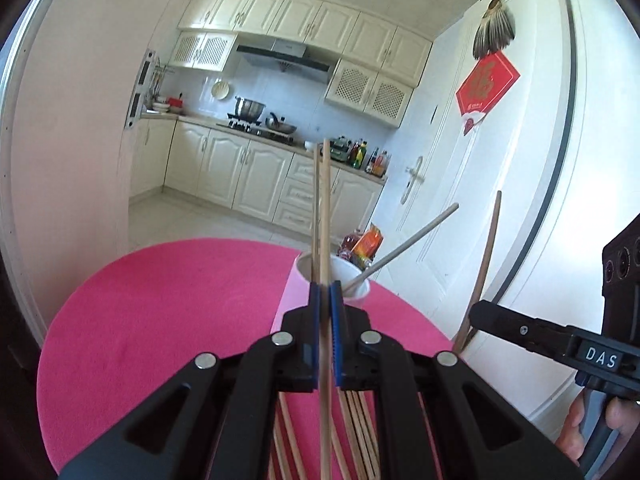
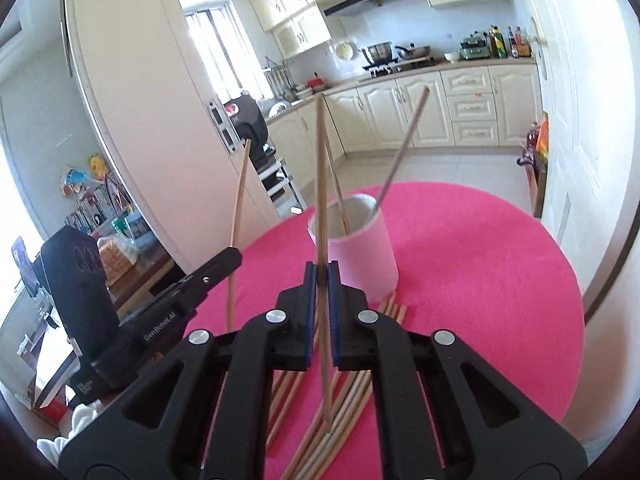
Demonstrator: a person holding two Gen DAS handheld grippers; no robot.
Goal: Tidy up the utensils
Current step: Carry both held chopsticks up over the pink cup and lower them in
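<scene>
My left gripper [image 1: 325, 290] is shut on a pale wooden chopstick [image 1: 326, 208] that stands nearly upright, just in front of a pink cup [image 1: 356, 294]. A grey chopstick [image 1: 412, 236] leans out of that cup to the right. My right gripper [image 2: 321, 270] is shut on a second wooden chopstick [image 2: 321, 184], also upright, near the pink cup [image 2: 360, 248]. Each gripper shows in the other's view: the right gripper [image 1: 476, 314] at the right with its stick [image 1: 486, 260], the left gripper [image 2: 234, 256] at the left with its stick [image 2: 240, 200]. Several loose chopsticks [image 2: 352, 400] lie on the table below.
A round table with a pink cloth [image 1: 168, 320] carries the cup and the pile of chopsticks [image 1: 360, 420]. Snack bags [image 1: 362, 246] stand behind the cup, by a white door [image 1: 460, 200]. A kitchen with cabinets lies beyond. A hand [image 1: 616, 420] holds the right gripper.
</scene>
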